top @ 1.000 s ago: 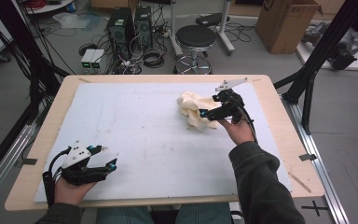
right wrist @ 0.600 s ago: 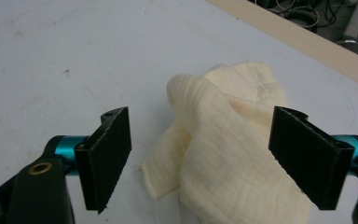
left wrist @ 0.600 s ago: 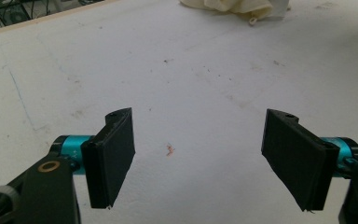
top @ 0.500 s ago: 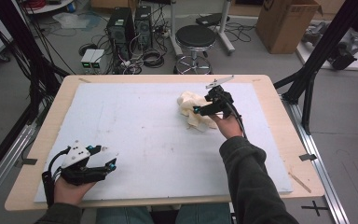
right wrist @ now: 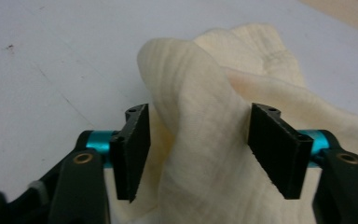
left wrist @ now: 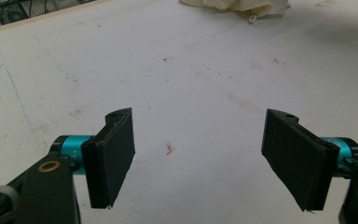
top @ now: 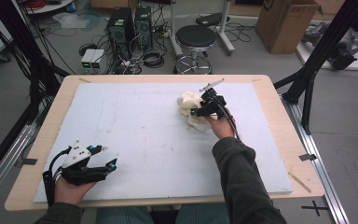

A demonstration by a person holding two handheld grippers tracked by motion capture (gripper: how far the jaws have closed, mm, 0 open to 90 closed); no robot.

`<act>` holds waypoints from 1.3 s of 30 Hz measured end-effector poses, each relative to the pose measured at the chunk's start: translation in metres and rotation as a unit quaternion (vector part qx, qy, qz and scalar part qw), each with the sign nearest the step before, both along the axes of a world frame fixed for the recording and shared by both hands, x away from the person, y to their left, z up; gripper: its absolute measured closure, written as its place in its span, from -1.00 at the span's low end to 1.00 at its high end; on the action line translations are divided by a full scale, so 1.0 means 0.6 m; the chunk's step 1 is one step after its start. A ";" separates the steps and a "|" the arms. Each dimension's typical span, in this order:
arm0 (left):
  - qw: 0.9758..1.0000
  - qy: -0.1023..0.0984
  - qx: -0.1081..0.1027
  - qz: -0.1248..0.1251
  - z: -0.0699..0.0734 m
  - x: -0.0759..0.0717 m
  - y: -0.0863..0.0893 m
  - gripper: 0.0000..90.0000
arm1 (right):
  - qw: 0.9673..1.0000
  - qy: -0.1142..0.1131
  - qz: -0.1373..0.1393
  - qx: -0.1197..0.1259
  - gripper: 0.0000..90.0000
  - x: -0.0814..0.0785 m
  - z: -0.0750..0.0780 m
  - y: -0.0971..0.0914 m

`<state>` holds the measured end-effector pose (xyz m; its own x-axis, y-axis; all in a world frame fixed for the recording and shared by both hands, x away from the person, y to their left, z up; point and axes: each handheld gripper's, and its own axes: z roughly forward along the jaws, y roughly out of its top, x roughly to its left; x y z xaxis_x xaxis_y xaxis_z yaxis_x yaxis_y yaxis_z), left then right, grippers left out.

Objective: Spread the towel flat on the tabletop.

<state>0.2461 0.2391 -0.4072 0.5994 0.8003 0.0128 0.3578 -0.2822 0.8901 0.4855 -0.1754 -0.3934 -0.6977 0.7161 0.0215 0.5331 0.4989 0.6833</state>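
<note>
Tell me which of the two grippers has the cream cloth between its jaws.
The right gripper: a raised fold of the cream cloth sits between its closing jaws. The left gripper rests open over the bare white board.

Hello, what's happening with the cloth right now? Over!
Right hand-held gripper closing around cream cloth, fold between jaws, not pinched yet. Left hand-held gripper open, resting near table's front edge. Nothing in the way.

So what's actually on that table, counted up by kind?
Cream cloth, crumpled: 1
White foam board covering the tabletop: 1
Hand-held grippers: 2, the left gripper resting with jaws wide apart, the right gripper with a fold of the cloth between jaws that have just been closing
Total: 4
</note>
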 end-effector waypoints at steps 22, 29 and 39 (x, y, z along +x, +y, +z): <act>1.000 0.003 0.000 0.000 -0.002 0.003 0.003 -0.43 | 0.999 0.044 -0.027 0.003 0.67 0.019 -0.051 -0.003; 1.000 0.004 0.001 0.000 -0.003 0.003 0.005 -0.43 | 0.999 0.022 -0.018 0.022 0.77 0.009 -0.032 -0.008; 1.000 0.002 0.000 0.005 -0.003 0.001 0.006 -0.43 | 0.996 0.013 -0.016 0.082 0.79 -0.014 0.010 -0.022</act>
